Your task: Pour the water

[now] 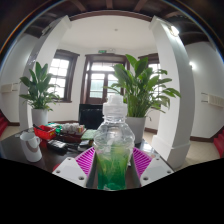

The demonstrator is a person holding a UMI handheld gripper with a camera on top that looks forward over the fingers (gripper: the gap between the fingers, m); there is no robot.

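The hand-held gripper pinches a clear water bottle upright, lifted above the dark table. Its cap looks on and nothing is tilted, so pouring seems not yet begun. A white cup waits far left.

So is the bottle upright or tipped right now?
Upright. The clear bottle stands vertical between the gripper's pink pads, white cap on top, greenish liquid level in its lower part.
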